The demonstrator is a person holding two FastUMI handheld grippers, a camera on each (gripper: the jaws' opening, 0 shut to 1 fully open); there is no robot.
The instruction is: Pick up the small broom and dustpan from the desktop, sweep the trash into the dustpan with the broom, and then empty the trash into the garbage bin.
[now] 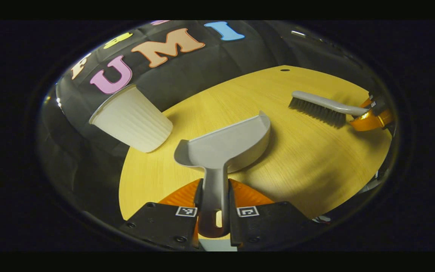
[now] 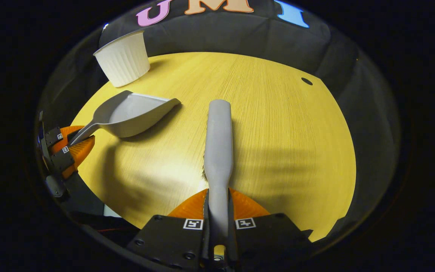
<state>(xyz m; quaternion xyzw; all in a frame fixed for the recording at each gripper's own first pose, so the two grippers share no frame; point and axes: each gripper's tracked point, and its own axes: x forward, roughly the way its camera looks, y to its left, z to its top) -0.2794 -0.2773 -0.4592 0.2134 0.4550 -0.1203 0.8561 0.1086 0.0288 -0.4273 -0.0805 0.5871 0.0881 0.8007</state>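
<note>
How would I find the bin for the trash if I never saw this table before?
Start at the yellow wooden table and go to its far edge by the black cloth wall. The garbage bin is the white ribbed cup-shaped tub standing there, just beyond the grey dustpan. Unlike the dustpan and the grey broom, it is white, round, handle-free and held by no gripper.

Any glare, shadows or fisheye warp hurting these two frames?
Left gripper view: table edge bows strongly, dustpan sharp, soft shadow beside it, bin leans from distortion. Right gripper view: bright patch on the wood near the brush, banded shadows to its right, both tools in focus.
</note>
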